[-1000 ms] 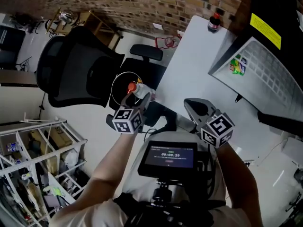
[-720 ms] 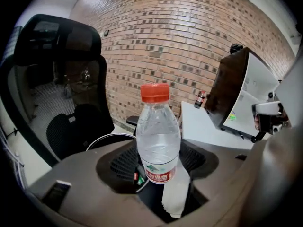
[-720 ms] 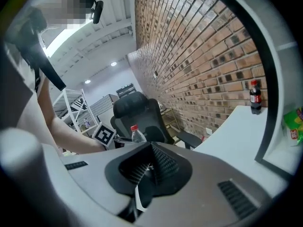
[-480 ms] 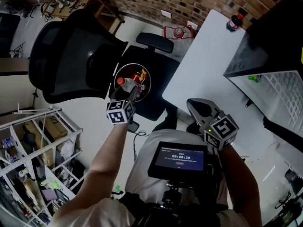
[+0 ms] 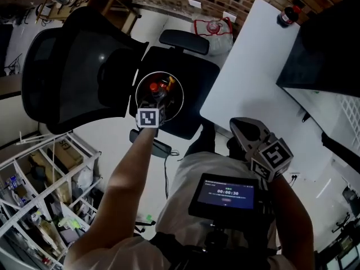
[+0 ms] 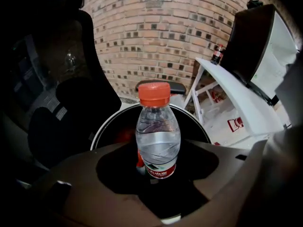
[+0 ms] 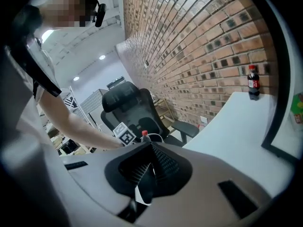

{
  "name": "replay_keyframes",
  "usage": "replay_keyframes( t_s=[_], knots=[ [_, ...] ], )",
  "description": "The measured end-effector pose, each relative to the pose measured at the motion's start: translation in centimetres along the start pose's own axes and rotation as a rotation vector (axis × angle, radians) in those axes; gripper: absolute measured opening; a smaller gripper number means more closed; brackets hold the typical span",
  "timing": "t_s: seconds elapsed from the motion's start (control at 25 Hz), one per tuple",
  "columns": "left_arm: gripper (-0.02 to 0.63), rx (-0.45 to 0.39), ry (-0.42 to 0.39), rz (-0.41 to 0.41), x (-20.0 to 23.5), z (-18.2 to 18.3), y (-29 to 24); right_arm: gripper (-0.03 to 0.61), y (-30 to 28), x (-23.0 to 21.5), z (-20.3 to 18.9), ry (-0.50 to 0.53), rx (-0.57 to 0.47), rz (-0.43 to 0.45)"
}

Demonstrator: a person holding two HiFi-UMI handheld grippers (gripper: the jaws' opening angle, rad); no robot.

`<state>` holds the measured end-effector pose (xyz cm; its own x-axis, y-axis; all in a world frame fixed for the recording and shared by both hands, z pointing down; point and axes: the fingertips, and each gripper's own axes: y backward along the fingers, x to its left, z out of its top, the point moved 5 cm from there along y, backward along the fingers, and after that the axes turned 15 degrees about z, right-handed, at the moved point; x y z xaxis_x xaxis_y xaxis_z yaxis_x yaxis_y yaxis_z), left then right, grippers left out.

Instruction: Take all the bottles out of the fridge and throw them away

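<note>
A clear water bottle (image 6: 157,141) with a red cap stands upright between the jaws of my left gripper (image 6: 156,174), which is shut on its lower body. In the head view that gripper (image 5: 154,98) holds the bottle (image 5: 154,89) over the mouth of a round black bin (image 5: 136,94) with a white rim (image 6: 102,131). The bin rests on an office chair's seat and holds other red-capped items (image 5: 169,84). My right gripper (image 5: 243,129) hangs near my body, shut and empty, its ribbed pads together (image 7: 150,167). The black fridge (image 5: 326,55) stands at the right.
A black office chair (image 5: 67,66) carries the bin. A white table (image 5: 247,66) runs beside it, with a dark cola bottle (image 5: 288,14) at its far end. A wire shelving rack (image 5: 39,190) stands at lower left. A brick wall (image 6: 156,27) lies behind.
My left gripper has carried the water bottle down and away from me until it is over the bin. The right gripper shifted a little and stays shut.
</note>
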<state>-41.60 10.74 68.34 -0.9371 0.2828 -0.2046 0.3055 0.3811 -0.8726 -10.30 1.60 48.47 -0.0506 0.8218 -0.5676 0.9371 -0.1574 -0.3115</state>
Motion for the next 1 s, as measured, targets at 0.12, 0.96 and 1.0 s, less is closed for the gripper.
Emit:
replay_keyframes(
  t_s=[0.12, 0.96, 1.0],
  knots=[
    [0.284, 0.050, -0.074, -0.006, -0.5, -0.5, -1.4, 0.005, -0.2, -0.2, -0.3, -0.003, -0.008, -0.019],
    [0.307, 0.497, -0.356, -0.072, -2.0, -5.9, -8.7, 0.005, -0.7, 0.5, -2.8, -0.081, 0.045, -0.068],
    [0.314, 0.488, -0.361, -0.072, -2.0, -5.8, -8.8, 0.005, -0.6, 0.6, -2.8, -0.088, 0.053, -0.063]
  ],
)
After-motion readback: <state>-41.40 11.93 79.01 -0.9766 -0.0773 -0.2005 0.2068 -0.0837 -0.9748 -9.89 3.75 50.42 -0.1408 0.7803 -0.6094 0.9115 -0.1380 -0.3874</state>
